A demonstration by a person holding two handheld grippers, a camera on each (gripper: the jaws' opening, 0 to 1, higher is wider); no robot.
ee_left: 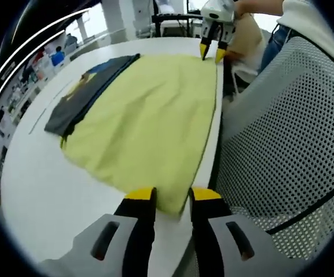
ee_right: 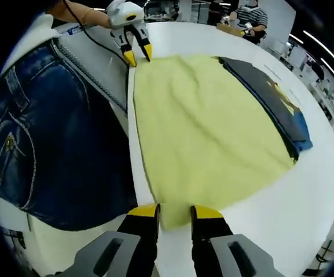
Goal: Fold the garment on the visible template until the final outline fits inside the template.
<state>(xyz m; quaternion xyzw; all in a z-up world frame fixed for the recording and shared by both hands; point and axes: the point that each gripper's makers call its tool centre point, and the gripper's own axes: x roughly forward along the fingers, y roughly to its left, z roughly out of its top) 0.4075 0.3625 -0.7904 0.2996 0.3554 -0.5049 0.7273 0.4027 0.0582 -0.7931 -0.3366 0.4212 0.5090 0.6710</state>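
Observation:
A yellow cloth (ee_left: 149,115) (ee_right: 201,133) lies spread flat on the white table (ee_left: 51,184) (ee_right: 305,190), one side along the table's edge. A dark grey garment (ee_left: 89,92) (ee_right: 276,104) with a blue and yellow print lies folded in a strip along the cloth's opposite side. My left gripper (ee_left: 172,199) (ee_right: 138,56) stands open at one corner of the cloth on the table-edge side, the corner lying between its yellow tips. My right gripper (ee_right: 175,212) (ee_left: 211,55) stands open at the other corner on that same side, the hem between its tips.
A person in blue jeans (ee_right: 51,127) stands right against the table's edge. A grey mesh chair back (ee_left: 288,144) is beside that edge. A thin dark line (ee_left: 40,118) marks the table near the dark garment. People and desks are far behind (ee_right: 253,14).

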